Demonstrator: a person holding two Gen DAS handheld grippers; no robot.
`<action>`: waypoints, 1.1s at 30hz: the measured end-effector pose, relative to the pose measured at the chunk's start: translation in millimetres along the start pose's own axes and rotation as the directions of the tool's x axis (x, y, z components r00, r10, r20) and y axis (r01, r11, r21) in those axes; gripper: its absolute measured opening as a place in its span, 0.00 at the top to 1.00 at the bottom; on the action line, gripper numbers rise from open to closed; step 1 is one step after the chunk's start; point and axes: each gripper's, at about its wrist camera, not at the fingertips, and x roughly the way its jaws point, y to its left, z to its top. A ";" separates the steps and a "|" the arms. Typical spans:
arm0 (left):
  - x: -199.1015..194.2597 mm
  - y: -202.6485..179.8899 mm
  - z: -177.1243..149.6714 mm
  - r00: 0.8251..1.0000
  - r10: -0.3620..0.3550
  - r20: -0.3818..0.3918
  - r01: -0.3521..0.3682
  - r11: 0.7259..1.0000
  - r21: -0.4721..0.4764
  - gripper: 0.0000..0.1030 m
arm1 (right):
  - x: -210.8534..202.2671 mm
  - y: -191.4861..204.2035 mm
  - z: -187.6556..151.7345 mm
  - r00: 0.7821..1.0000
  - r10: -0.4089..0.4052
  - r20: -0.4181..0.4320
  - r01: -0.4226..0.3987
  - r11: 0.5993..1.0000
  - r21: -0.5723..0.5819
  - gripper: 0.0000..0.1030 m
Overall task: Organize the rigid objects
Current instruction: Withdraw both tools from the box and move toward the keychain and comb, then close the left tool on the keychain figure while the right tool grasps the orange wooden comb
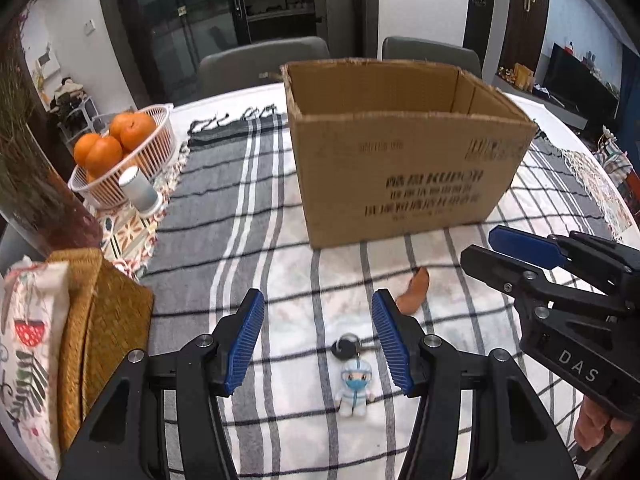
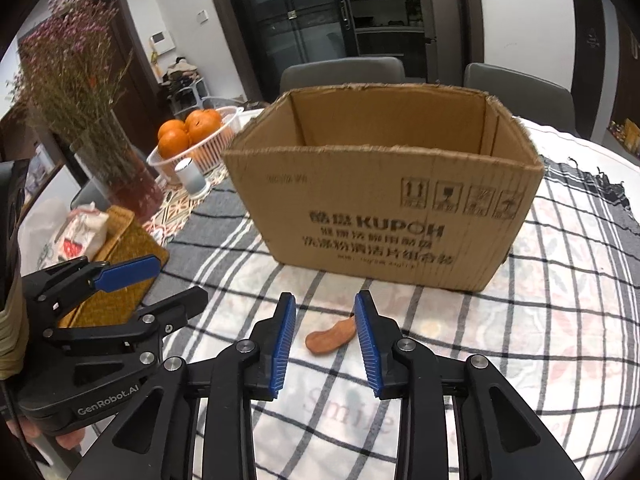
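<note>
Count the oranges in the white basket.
4 visible oranges, piled in the white basket left of the cardboard box, one half hidden low behind the bars; others may lie underneath.

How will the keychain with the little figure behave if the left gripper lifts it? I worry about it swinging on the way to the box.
The keychain is jointed: a dark key head, a ring and a small masked figure, so it would likely dangle and swing from whichever part is pinched. It looks small and probably light. Lying flat on the checked cloth, it seems unlikely to roll.

Matt corrugated cardboard box [image 1: 400, 160], woven checked cotton tablecloth [image 1: 256, 248], ribbed blue rubber pads [image 1: 244, 344], white plastic slatted basket [image 1: 156, 152], woven straw box [image 1: 100, 320]
</note>
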 end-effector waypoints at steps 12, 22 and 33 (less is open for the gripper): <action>15.3 -2.1 -28.8 0.997 -0.037 -0.072 0.036 0.999 -0.007 0.46 | 25.8 0.8 -23.5 0.997 0.060 -0.049 -0.061 0.998 -0.022 0.55; 32.8 -4.6 -50.0 0.985 -0.086 -0.147 0.083 0.996 -0.032 0.46 | 44.5 -1.7 -35.2 0.994 0.056 -0.095 -0.060 0.997 -0.043 0.38; 51.9 -8.1 -59.8 0.970 -0.128 -0.206 0.124 0.992 -0.031 0.51 | 62.0 -2.0 -42.3 0.988 0.047 -0.144 -0.059 0.995 -0.079 0.38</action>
